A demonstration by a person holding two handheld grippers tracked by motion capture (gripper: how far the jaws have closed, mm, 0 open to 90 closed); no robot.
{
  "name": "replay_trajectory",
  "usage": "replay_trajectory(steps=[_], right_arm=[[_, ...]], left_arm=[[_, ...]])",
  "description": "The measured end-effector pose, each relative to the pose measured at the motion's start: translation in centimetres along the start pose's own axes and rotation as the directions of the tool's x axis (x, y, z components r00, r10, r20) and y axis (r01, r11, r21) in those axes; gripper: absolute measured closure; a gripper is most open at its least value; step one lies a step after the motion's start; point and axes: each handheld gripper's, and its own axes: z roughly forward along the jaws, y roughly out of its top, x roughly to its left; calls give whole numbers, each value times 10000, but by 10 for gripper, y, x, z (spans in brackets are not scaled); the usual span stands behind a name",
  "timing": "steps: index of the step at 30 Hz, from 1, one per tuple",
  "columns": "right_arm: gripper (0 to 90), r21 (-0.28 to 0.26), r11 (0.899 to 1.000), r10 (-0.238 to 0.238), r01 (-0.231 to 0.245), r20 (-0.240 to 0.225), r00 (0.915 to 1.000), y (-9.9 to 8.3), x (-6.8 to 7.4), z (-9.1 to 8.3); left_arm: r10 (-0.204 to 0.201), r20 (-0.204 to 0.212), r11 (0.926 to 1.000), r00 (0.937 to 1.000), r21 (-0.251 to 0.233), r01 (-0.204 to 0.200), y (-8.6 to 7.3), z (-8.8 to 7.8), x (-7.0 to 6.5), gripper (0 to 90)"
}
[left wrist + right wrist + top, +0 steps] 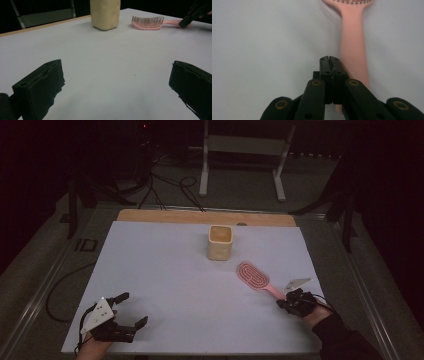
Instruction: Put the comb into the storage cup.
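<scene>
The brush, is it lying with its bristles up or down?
Up. The pink brush lies flat on the white table, and its bristles stick upward in the left gripper view.

We see a dim room with a grey floor (240, 185) beyond the white table (175, 270), whose far edge is a wooden strip (165, 216). A pale metal frame (242, 150) stands behind it, black cables (165, 185) trail across the floor, and darkness swallows both sides.
</scene>
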Motion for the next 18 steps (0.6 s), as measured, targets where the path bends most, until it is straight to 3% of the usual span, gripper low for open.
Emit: replay_trajectory(steps=[12,18], right_arm=[[900,194,9991,371,-376,300,9989,-4,-19,-1],[900,71,9994,343,-344,96,9994,-4,-23,-2]], left_arm=[[-3,0,10000,10000,-8,3,0,0,0,0],[7,-16,10000,10000,-21,-7,0,0,0,0]])
